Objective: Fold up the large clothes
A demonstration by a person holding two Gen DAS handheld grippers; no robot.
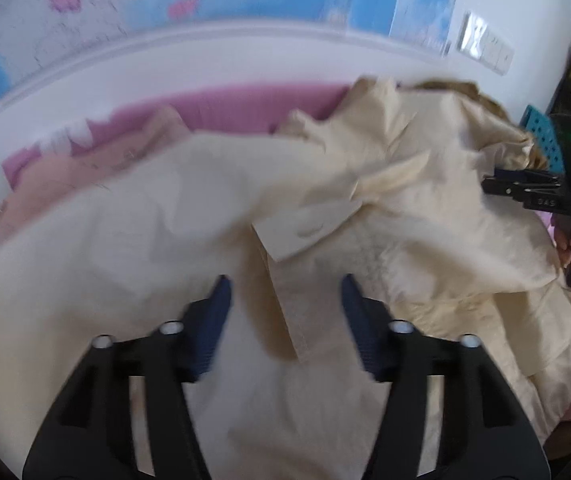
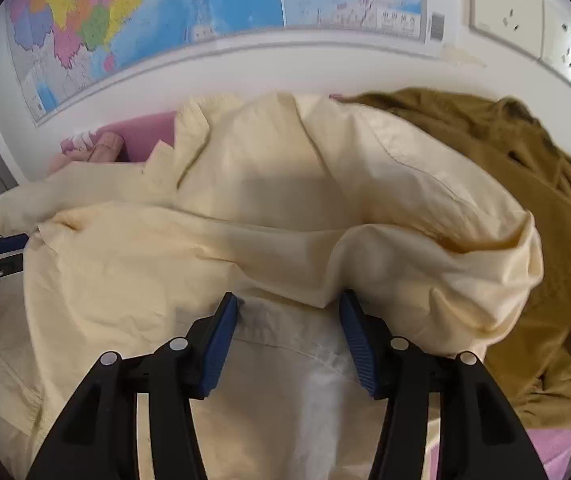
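Shirt (image 2: 245, 208) spread on bedsheet (image 2: 145, 132), jacket (image 2: 545, 184) to its right, wall map (image 2: 145, 12) behind.

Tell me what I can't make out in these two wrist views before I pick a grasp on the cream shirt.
- Crumpled cream cotton shirt: its hem and lower edges run under the grippers and off the bottom of both views.
- Left wrist view: motion blur smears the shirt's folds.
- Olive-brown garment: partly buried under the shirt, cut off at the right edge.
- Pink bed cover: mostly hidden by clothing.

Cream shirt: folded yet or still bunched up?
Not folded: the cream shirt lies rumpled in loose overlapping folds, one cuff flopped across it.
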